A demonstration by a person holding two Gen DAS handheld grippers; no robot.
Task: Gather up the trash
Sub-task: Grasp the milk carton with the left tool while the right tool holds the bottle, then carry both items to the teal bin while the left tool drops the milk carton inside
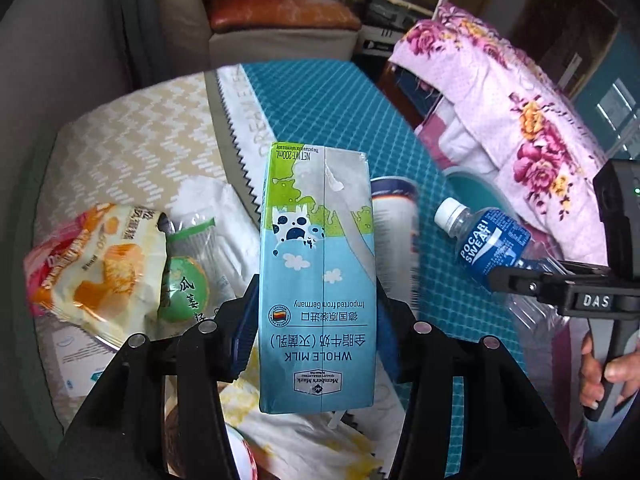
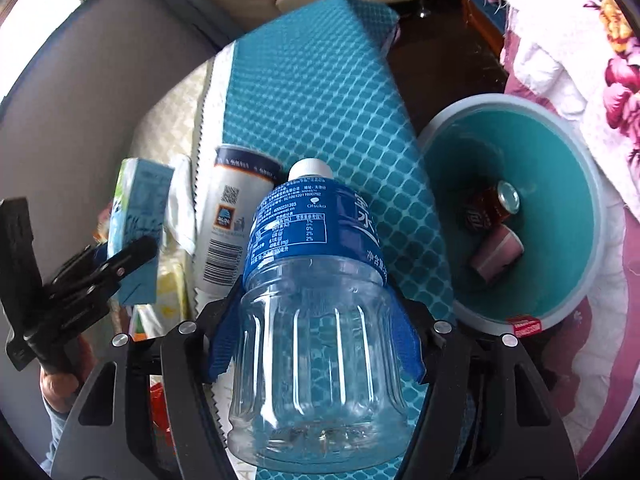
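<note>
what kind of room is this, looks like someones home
Most likely a lived-in home room, a bedroom or sitting room: a floral quilt is heaped beside a teal mat, a cushioned seat stands behind, and a teal bin holds trash.

One milk carton (image 1: 316, 280), one plastic bottle (image 2: 316, 300), three cans (image 2: 236, 220), one bin (image 2: 592, 216), two snack wrappers (image 1: 100, 268).

Both views are lit by soft, even daylight; no hard shadows are seen. A blown-out window (image 2: 44, 12) is seen at the upper left of the right wrist view. Strong fisheye bending and dark vignetted corners are noted in both. The milk carton (image 1: 316, 280) is rendered sharp, print readable. Motion blur is seen on the can (image 1: 396, 232) behind it. Mild glare is carried on the clear bottle (image 2: 316, 320).
</note>
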